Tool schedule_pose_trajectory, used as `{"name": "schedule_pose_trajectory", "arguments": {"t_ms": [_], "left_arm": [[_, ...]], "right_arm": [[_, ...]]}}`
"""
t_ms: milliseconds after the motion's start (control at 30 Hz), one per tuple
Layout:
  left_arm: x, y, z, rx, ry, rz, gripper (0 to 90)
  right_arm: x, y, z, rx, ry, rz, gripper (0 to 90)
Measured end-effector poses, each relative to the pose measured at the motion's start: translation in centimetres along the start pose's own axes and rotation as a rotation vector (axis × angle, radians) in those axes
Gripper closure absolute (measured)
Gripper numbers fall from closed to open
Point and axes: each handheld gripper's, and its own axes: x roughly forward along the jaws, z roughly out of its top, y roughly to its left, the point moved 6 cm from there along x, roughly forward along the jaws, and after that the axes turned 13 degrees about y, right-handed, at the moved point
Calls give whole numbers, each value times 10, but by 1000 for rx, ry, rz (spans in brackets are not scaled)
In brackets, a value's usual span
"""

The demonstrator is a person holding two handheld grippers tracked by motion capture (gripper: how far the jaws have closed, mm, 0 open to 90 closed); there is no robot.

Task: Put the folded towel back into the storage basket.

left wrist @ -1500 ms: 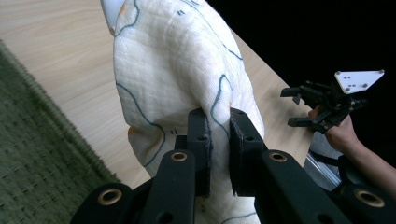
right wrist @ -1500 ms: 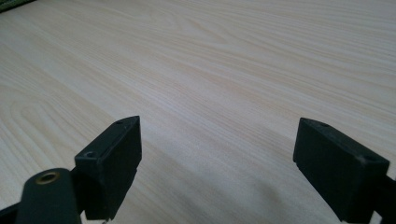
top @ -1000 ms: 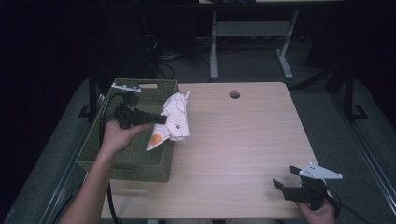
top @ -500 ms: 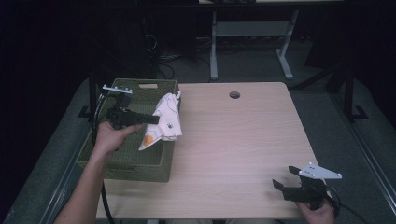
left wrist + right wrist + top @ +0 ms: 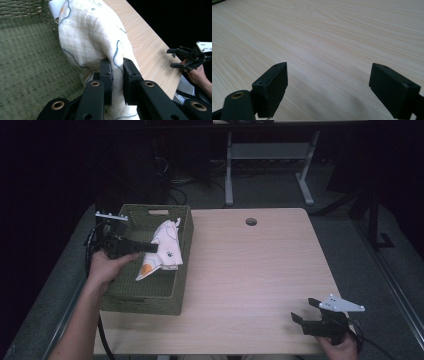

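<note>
White cloth with thin blue lines and an orange patch (image 5: 162, 250) hangs crumpled from the left gripper (image 5: 150, 248), over the inside of a green woven rectangular basket (image 5: 145, 297). The basket stands at the desk's left edge, and the cloth sits toward its right wall, with the top fold near the rim and the orange corner drooping toward the basket floor. In the left gripper view the cloth (image 5: 90, 37) is pinched between the two black jaws, which are clamped on a fold of the fabric, with the basket's woven floor (image 5: 30, 65) beneath and the pale wooden desk (image 5: 147, 42) running along the right. The person's left hand (image 5: 105, 267) holds that gripper over the basket's left side.

At the desk's near right corner the right gripper (image 5: 302, 312) rests low in the person's right hand (image 5: 340, 347), its jaws spread wide apart with nothing between them. The right gripper view shows bare wood grain (image 5: 324, 37) between the separated jaws. A small round hole (image 5: 251, 221) sits near the desk's far edge.
</note>
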Motion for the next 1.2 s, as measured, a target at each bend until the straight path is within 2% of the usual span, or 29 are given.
{"name": "schedule_pose_trajectory", "arguments": {"t_ms": [233, 400, 467, 633, 733, 1133, 1200], "left_arm": [[-9, 10, -5, -7, -1, 9, 804], [-13, 17, -11, -7, 16, 29, 802], [-12, 19, -13, -14, 13, 22, 801], [-11, 26, -18, 14, 44, 40, 799], [-11, 31, -20, 10, 48, 43, 799], [0, 54, -20, 31, 123, 84, 790], [0, 55, -19, 54, 138, 95, 792]], "right_arm": [[1, 1, 0, 3, 3, -2, 150], [1, 0, 0, 1, 4, -2, 150], [1, 1, 0, 0, 6, -3, 150], [3, 0, 0, 3, 7, -2, 150], [3, 0, 1, 4, 6, -3, 150], [3, -3, 0, 19, 8, -13, 149], [3, -3, -1, 23, 10, -13, 149]]}}
